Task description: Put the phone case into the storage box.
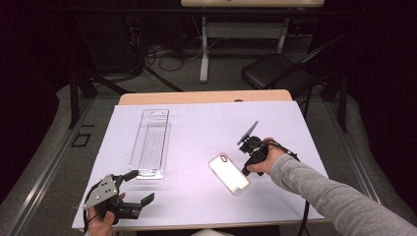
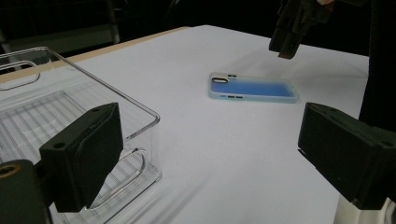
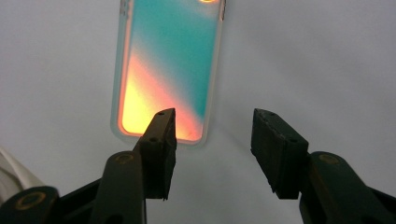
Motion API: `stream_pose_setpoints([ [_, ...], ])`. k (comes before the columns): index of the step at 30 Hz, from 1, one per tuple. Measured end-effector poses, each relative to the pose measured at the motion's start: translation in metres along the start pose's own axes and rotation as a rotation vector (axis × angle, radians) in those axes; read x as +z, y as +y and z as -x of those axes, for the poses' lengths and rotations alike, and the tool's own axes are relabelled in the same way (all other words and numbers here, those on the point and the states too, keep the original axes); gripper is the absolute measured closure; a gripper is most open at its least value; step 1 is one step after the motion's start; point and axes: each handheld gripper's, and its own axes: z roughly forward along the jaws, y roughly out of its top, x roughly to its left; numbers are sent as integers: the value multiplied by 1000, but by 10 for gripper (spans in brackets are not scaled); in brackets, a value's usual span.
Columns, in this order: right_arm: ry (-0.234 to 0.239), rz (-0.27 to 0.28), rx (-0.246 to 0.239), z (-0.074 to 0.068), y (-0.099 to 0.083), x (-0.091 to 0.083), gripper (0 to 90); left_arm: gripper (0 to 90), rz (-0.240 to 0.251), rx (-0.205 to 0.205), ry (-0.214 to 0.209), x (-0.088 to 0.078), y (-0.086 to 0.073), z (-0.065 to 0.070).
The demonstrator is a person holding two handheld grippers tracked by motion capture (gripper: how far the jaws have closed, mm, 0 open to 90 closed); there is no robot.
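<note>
Phone case lies flat on the white surface, right of centre, near the front edge, w/ open room on all sides. Right tool hangs just above the case's near short end — jaws part-spread, nothing pinched; in the right tool view one jaw overlaps the case corner, the other stands over bare surface. Left tool sits at the front-left corner, jaws spread wide, empty, just beside the near end of a clear plastic bin. Bin & case well apart. Wood rim shows at the far edge. Room beyond: dark, folding chair, cables on floor.
</note>
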Motion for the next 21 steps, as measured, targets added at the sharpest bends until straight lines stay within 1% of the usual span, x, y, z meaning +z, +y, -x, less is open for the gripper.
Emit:
stream_pose_setpoints([
  [1, 12, 121, 27, -2, 0, 12, 526, 71, -1, 1, -1, 0, 0, 0],
  [2, 41, 313, 96, -7, -3, 27, 531, 71, -1, 1, 0, 0, 0, 0],
  [3, 33, 251, 69, -5, -1, 25, 540, 70, -1, 1, 0, 0, 0, 0],
  [4, 8, 110, 21, -2, 2, 16, 555, 71, -1, 0, -1, 0, 0, 0],
  [7, 10, 104, 29, -3, 3, 19, 572, 71, -2, 0, 0, 0, 0, 0],
  [9, 3, 60, 22, -3, 4, 19, 596, 71, -2, 1, 0, 0, 0, 0],
  [10, 11, 55, 34, -4, 5, 22, 619, 71, -2, 1, 0, 0, 0, 0],
  [11, 11, 60, 43, -4, 5, 23, 629, 71, -3, 2, 0, 0, 0, 0],
  [12, 9, 77, 36, -4, 5, 25, 646, 70, -4, 2, 0, 0, 0, 0],
  [13, 9, 77, 36, -4, 5, 25, 646, 71, -4, 2, 0, 0, 0, 0],
  [14, 16, 116, 50, -5, 4, 30, 658, 71, -5, 1, 0, 0, 0, 0],
  [15, 16, 129, 56, -5, 4, 33, 661, 71, -6, 3, -1, 0, 0, 0],
  [16, 16, 129, 56, -5, 4, 33, 661, 71, -6, 3, -1, 0, 0, 0],
  [17, 7, 96, 52, -5, 5, 33, 665, 70, -1, 3, 2, 0, 0, -1],
  [18, 6, 83, 39, -4, 6, 33, 668, 70, -1, 3, 2, 0, 0, -1],
  [19, 4, 66, 39, -3, 6, 33, 670, 70, -2, 3, 3, 0, 0, -1],
  [20, 4, 66, 39, -3, 6, 33, 670, 70, -2, 2, 4, 0, 0, -1],
  [21, 3, 49, 38, -4, 7, 35, 679, 71, -2, 0, 4, -1, 0, -1],
])
